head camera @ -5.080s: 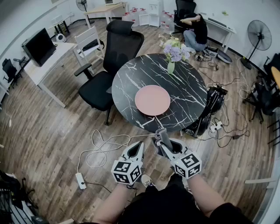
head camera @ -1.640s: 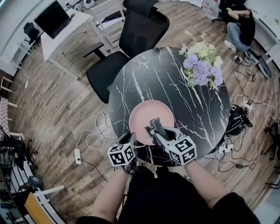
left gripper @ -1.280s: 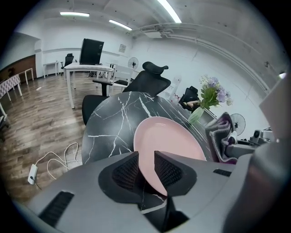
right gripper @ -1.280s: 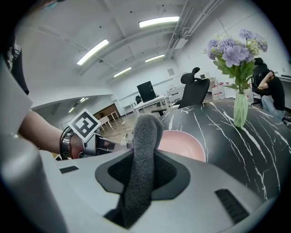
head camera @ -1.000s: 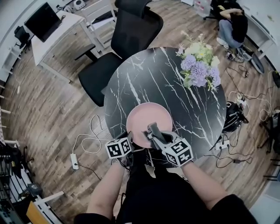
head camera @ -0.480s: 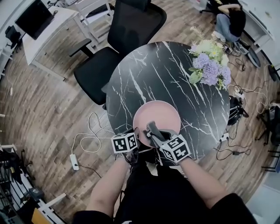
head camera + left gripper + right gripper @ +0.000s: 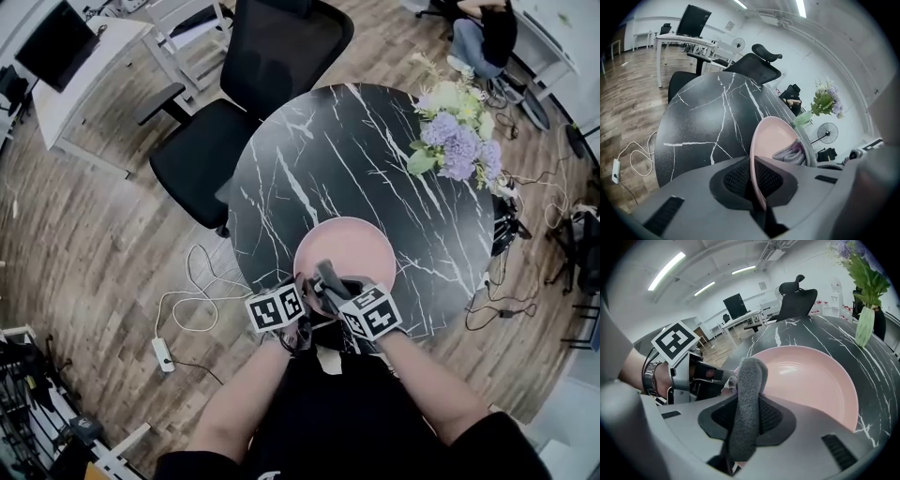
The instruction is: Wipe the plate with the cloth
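Note:
A pink plate (image 7: 349, 249) lies near the front edge of the round black marble table (image 7: 319, 159). My left gripper (image 7: 302, 300) has just been closing and now pinches the plate's near rim (image 7: 756, 173) between its pads. My right gripper (image 7: 328, 286) is shut on a folded grey cloth (image 7: 746, 399), whose free end pokes out over the plate's (image 7: 811, 380) near-left edge. In the left gripper view the cloth (image 7: 792, 152) shows over the plate's inside. The two grippers sit side by side at the plate's near edge.
A vase of purple and white flowers (image 7: 455, 141) stands at the table's far right. A black office chair (image 7: 253, 75) is behind the table, and cables and a power strip (image 7: 161, 354) lie on the wood floor at left. A person (image 7: 478, 28) crouches far back.
Both grippers came down and forward to the plate's near rim. The left jaws closed onto the rim; the right gripper brought the cloth over the plate's edge.

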A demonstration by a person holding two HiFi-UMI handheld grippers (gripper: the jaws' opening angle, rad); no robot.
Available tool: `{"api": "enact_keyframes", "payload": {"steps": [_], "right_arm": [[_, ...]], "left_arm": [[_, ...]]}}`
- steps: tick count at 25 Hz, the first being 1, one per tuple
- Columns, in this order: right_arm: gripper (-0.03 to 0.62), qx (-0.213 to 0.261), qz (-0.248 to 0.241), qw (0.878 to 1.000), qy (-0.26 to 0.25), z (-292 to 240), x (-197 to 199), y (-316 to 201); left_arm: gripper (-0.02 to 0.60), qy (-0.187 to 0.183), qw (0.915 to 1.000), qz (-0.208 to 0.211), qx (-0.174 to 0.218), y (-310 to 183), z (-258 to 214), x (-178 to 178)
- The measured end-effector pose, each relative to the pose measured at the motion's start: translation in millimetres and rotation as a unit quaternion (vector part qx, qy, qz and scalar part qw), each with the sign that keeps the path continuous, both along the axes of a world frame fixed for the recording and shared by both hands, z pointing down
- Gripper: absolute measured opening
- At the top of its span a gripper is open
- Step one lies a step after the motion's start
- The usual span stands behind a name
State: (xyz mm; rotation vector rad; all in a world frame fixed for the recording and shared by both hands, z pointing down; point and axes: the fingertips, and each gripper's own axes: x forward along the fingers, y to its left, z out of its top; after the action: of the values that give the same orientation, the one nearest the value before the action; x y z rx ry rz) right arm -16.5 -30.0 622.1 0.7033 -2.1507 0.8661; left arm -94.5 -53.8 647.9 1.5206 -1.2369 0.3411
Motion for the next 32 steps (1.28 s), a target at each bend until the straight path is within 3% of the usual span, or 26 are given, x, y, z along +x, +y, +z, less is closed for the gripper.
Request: {"api": "enact_keyframes", "payload": {"steps": [6, 15, 25, 32], "right_arm": [[0.107, -0.028, 0.001, 1.0, 0.011, 12, -2, 6], [0.107, -0.03, -0.062, 0.996, 0.054, 20, -6, 29], [0.107, -0.02, -0.096, 0.99, 0.105, 16, 32, 39], [0.107, 0.01, -0.116, 0.978, 0.175, 19, 71, 29]], "left_arm": [[0.029, 0.001, 1.0, 0.0, 0.005, -2, 0, 1], [0.028, -0.004, 1.0, 0.0, 0.007, -2, 1, 0], [0.029, -0.006, 0.9999, -0.002, 0.01, -3, 0, 1], [0.029, -0.004, 0.9999, 0.004, 0.015, -2, 1, 1]]}}
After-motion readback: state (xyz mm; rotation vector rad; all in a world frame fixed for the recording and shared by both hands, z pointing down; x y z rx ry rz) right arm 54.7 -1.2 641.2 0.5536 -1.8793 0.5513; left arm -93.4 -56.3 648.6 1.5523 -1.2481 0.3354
